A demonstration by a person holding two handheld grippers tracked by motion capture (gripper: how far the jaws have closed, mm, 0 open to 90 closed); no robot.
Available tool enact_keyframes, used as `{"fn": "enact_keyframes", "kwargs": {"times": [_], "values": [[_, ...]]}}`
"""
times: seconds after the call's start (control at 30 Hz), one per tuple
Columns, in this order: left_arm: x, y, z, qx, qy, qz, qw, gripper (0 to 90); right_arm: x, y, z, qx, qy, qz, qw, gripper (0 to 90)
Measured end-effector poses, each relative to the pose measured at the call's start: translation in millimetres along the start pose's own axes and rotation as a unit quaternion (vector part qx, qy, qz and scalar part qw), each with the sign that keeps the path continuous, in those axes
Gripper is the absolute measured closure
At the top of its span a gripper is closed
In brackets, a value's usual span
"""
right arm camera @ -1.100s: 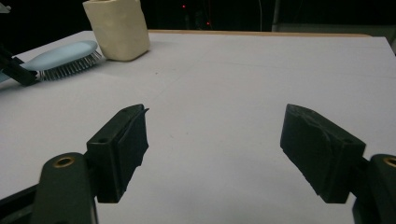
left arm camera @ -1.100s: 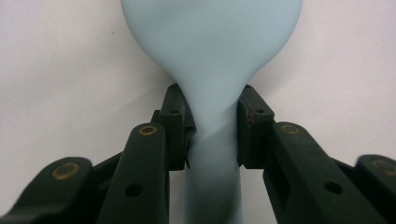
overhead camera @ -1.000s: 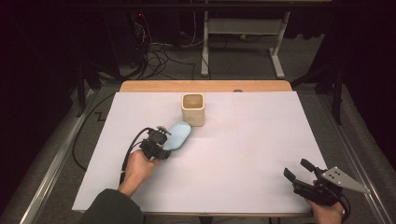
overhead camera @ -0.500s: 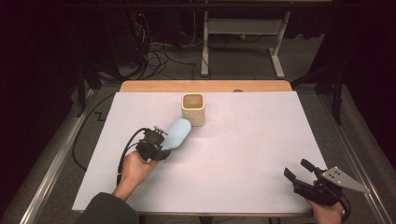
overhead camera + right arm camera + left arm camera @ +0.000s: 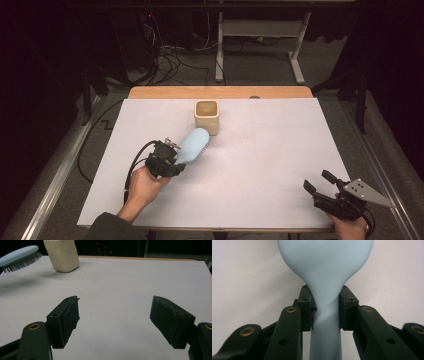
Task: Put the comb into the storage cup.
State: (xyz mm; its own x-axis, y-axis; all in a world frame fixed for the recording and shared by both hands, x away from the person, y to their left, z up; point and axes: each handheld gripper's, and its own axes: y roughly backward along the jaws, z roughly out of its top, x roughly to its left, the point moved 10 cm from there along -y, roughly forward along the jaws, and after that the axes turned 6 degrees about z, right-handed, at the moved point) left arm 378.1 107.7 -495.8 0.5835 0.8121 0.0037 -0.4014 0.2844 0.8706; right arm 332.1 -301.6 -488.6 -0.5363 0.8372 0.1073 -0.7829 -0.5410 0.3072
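Note:
A light blue hairbrush [image 5: 193, 144] hangs a little above the white table cover, bristles down, its head pointing at a cream square cup [image 5: 207, 116]. My left gripper [image 5: 172, 161] is shut on the brush's handle [image 5: 325, 322], with both pads pressed against its narrow neck. The brush head [image 5: 324, 257] fills the top of the left gripper view. In the right gripper view the brush [image 5: 18, 255] floats above its shadow at the far left, beside the cup [image 5: 62, 255]. My right gripper [image 5: 316, 182] rests near the front right corner, open and with nothing between its fingers [image 5: 67, 315].
A white sheet [image 5: 280, 150] covers the tabletop, with a wooden strip [image 5: 220, 92] bare at the far edge. A black cable [image 5: 135, 165] loops from the left gripper. Beyond the table lie floor cables and a white desk frame [image 5: 260, 50].
My left gripper has carried the brush up and toward the cup, lifting it off the sheet. The right gripper has stayed where it was.

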Motion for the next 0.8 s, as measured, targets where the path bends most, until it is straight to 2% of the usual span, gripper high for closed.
{"fn": "enact_keyframes", "kwargs": {"times": [0.53, 0.6, 0.8], "values": [[-13.9, 8.0, -6.6, -0.027, -0.006, -0.017, 0.9995, 69.1, 5.1, -1.1, 3.6, -0.009, 0.001, 0.008, 0.9999, 23.0], [-15.0, 8.1, -6.9, -0.032, -0.005, -0.018, 0.9993, 69.1, 7.3, -2.1, 4.6, -0.008, 0.013, 0.006, 0.9999, 23.0], [-18.8, 9.4, -7.0, -0.047, -0.007, -0.021, 0.9987, 69.1, 12.0, -4.5, 7.3, -0.013, 0.019, 0.015, 0.9996, 23.0]]}}
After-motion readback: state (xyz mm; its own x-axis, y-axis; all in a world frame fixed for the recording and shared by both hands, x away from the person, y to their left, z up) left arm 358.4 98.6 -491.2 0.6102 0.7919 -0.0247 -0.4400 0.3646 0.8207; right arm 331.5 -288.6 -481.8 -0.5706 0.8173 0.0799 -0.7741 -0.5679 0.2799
